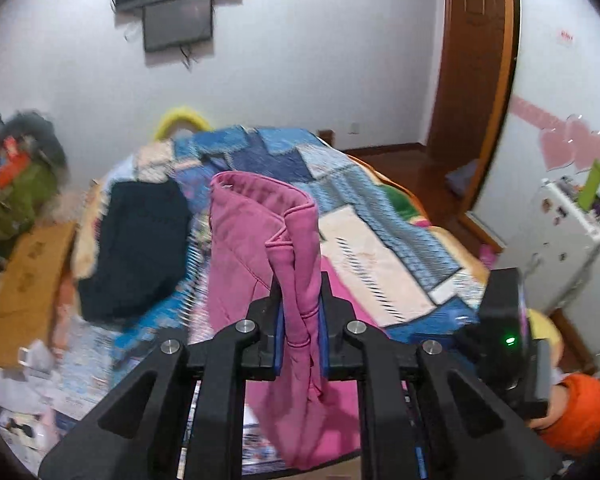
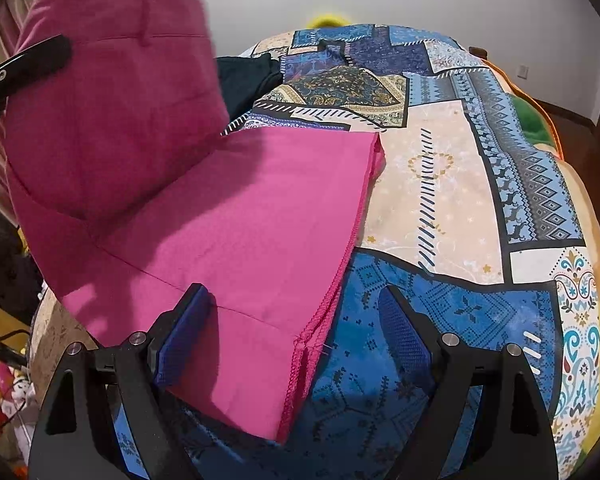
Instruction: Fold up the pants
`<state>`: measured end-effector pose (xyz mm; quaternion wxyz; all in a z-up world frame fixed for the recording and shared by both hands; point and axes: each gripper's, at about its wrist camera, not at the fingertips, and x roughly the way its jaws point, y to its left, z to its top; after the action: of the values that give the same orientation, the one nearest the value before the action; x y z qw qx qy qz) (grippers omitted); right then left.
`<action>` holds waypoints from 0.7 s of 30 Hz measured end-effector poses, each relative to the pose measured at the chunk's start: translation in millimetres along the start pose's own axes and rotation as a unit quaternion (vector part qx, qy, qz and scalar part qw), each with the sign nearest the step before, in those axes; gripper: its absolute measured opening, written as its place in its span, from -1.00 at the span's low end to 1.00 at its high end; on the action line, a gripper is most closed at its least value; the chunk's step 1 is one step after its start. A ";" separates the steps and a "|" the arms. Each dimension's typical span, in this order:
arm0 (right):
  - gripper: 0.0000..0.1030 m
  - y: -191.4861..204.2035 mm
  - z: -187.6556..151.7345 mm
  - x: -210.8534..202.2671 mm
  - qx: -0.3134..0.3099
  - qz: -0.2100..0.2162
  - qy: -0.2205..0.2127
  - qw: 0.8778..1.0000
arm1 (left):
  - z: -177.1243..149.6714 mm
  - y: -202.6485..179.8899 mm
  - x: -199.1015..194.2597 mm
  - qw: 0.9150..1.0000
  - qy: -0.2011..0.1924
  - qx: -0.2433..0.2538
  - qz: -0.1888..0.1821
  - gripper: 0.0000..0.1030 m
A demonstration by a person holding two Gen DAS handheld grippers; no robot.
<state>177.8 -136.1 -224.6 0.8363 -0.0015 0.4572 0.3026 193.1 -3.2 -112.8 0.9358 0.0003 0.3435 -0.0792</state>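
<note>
The pink pants (image 2: 236,216) lie with the leg ends flat on the patchwork bedspread (image 2: 460,184), hems toward the right. Their waist end (image 2: 108,92) is lifted up at the left. My left gripper (image 1: 300,312) is shut on a bunched fold of the pink pants (image 1: 296,256) and holds it above the bed; it also shows in the right wrist view (image 2: 24,66). My right gripper (image 2: 296,332) is open, its fingers straddling the hem edge of the leg, low over the bedspread.
A folded dark garment (image 1: 136,248) lies on the bed beyond the pants. A cardboard box (image 1: 24,288) and clutter sit at the left. A white cabinet (image 1: 564,240) and a wooden door (image 1: 472,60) are on the right.
</note>
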 end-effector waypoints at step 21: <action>0.63 -4.6 -2.4 0.9 0.012 0.008 0.000 1.000 | -5.1 -5.9 25.3 0.997 0.063 0.009 -0.051 0.18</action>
<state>178.7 -140.1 -228.0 0.8340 0.0118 0.4605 0.3037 208.0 -12.5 -132.6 0.9071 -0.0041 0.4004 -0.1300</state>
